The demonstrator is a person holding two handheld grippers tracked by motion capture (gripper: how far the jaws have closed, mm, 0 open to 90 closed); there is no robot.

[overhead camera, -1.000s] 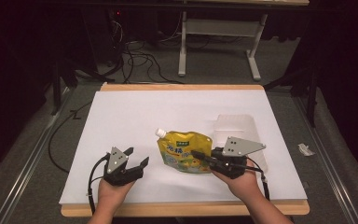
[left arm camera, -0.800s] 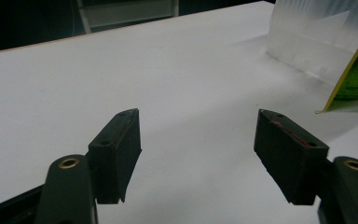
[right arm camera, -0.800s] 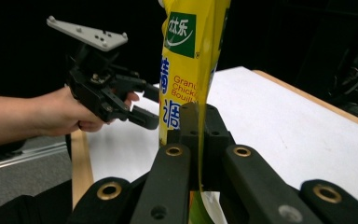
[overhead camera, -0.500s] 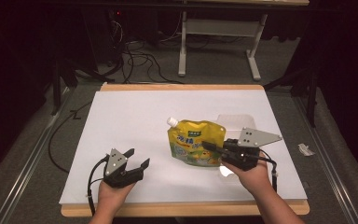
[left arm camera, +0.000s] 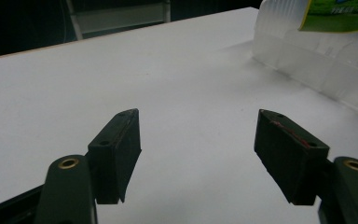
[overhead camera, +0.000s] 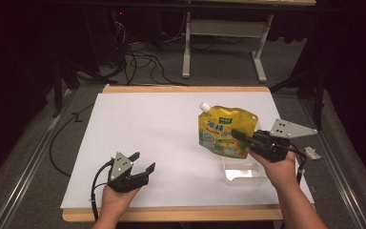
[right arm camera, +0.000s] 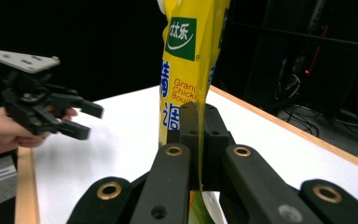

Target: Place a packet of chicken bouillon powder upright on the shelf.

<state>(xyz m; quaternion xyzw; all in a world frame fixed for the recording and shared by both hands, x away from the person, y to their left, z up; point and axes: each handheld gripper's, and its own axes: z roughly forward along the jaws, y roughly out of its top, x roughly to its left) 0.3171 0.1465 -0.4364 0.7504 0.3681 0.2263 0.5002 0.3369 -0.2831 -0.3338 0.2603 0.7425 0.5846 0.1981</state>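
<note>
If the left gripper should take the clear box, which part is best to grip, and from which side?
Probably the near rim of the clear box, from above. It stands open-top and low on the table, so one jaw can go inside the wall. The left gripper is open; the right gripper holds the pouch above the box's far side.

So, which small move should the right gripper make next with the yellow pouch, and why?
Probably lower the yellow pouch toward the clear plastic container. The right gripper is shut on the pouch's lower part and holds it lifted, spout up, just behind the container, which sits open on the white table. The left gripper rests open and apart, so it is not helping.
</note>
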